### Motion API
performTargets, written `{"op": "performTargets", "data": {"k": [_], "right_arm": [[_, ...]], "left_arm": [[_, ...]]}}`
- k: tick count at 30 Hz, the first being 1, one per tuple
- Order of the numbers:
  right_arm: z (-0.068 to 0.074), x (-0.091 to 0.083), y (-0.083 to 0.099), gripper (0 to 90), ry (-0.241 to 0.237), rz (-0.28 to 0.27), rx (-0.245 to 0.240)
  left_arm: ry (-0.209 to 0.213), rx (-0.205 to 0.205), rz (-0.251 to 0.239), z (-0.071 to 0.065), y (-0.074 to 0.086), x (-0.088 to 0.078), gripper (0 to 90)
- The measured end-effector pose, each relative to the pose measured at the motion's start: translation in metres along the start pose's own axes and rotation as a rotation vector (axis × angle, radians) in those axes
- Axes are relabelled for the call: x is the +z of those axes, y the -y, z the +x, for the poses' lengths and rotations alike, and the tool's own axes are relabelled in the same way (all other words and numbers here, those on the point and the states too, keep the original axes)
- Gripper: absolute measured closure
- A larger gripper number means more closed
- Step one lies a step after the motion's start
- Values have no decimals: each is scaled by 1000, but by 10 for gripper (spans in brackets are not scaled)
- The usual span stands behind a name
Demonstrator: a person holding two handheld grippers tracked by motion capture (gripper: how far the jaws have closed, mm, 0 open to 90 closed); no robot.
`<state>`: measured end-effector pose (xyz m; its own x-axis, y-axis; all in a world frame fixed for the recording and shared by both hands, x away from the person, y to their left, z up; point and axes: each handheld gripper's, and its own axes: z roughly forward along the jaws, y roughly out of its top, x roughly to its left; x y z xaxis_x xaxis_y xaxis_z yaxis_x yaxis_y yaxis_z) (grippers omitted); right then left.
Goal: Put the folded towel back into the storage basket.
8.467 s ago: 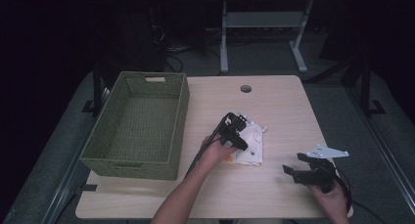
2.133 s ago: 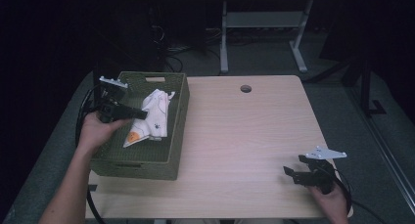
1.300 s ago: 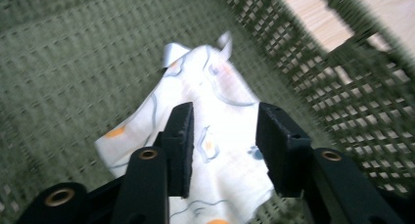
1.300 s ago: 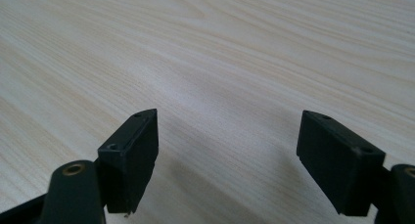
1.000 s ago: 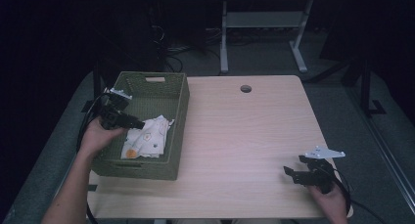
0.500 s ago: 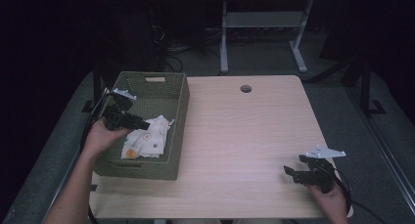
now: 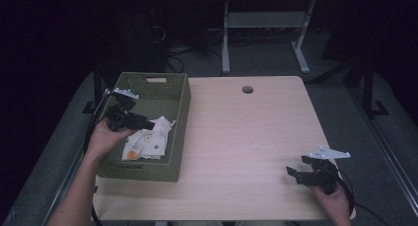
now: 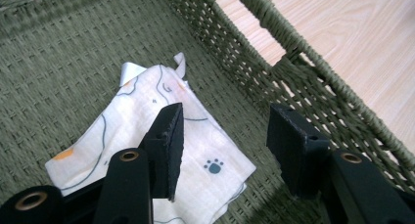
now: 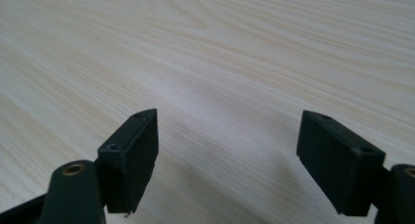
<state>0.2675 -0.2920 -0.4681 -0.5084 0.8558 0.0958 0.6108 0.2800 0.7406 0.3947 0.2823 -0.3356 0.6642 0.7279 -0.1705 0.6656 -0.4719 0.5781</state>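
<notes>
A white cloth (image 7: 148, 139) with small printed figures lies crumpled on the floor of the green woven basket (image 7: 183, 107), at its near end. My left gripper (image 7: 144, 123) hovers just above it inside the basket. In the left gripper view the cloth (image 8: 147, 121) lies under the left gripper (image 8: 225, 150), whose jaws have just been opening with nothing between them. My right gripper (image 7: 296, 172) rests low over the table's near right corner, open. Bare wood lies under the right gripper (image 9: 227, 160).
The basket stands on the left side of the light wooden table (image 7: 246, 137). A round cable hole (image 7: 247, 89) sits near the far edge. Behind the table stands a metal desk frame (image 7: 226, 43) on a dark floor.
The left gripper carried the cloth from the table's middle into the basket and let it drop. Over the last second its jaws have spread wider. The right gripper has stayed put.
</notes>
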Motion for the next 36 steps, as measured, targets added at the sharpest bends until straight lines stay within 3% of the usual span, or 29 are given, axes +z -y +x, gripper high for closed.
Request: {"op": "performTargets", "data": {"k": [19,36], "right_arm": [[-1,-3,0,229,-7,-16,0],[0,-4,1,229,-13,-15,-3]], "left_arm": [[29,28,-39,-31,-13,5,453],[49,15,-39,-41,-15,18,423]]}}
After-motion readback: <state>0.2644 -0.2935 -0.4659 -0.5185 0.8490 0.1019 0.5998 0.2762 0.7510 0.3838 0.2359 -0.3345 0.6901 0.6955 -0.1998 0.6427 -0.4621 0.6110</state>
